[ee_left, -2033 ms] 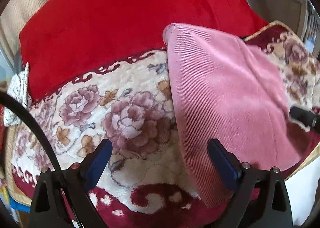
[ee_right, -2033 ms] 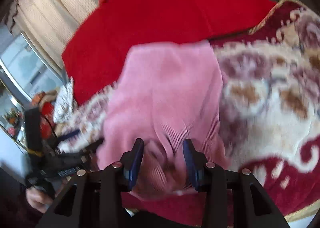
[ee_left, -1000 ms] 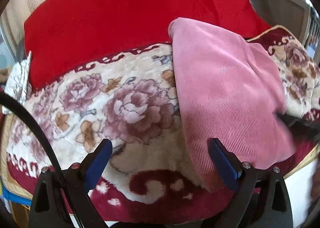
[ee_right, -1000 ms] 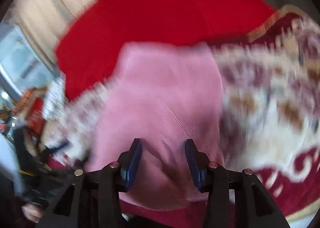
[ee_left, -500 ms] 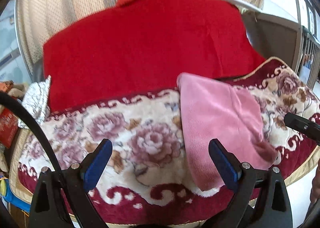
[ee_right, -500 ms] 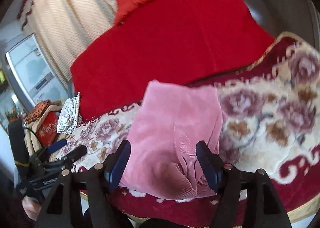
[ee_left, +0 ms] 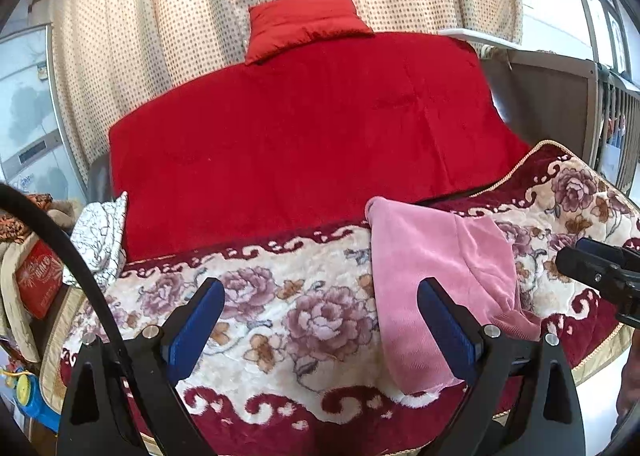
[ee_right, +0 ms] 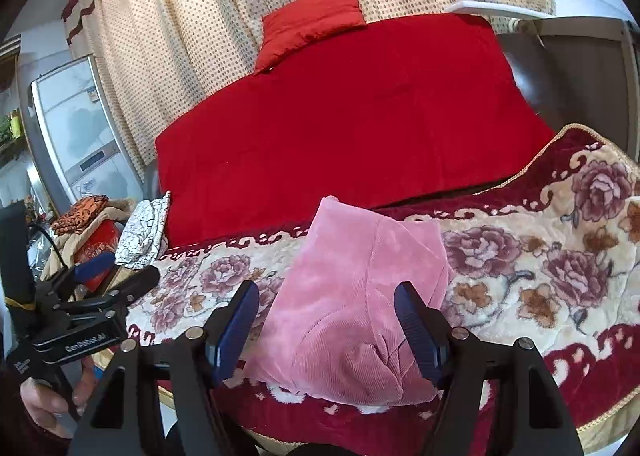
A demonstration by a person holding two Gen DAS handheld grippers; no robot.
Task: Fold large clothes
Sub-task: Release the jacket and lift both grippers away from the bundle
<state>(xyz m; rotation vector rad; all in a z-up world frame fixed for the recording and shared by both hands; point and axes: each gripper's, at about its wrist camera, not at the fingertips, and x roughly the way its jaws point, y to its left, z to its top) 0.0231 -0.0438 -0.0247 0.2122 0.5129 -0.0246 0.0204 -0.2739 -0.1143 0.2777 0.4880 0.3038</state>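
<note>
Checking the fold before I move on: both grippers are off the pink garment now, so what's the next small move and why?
Probably tidy the near end. The pink garment lies folded on the floral blanket, but its near end is bunched and hangs over the blanket's front edge. The right gripper, its jaws just opened and empty, is lined up with that end, so lower it and smooth the bunch flat.

Black gripper (ee_right: 326, 330) (blue pads (ee_right: 234, 326))
</note>
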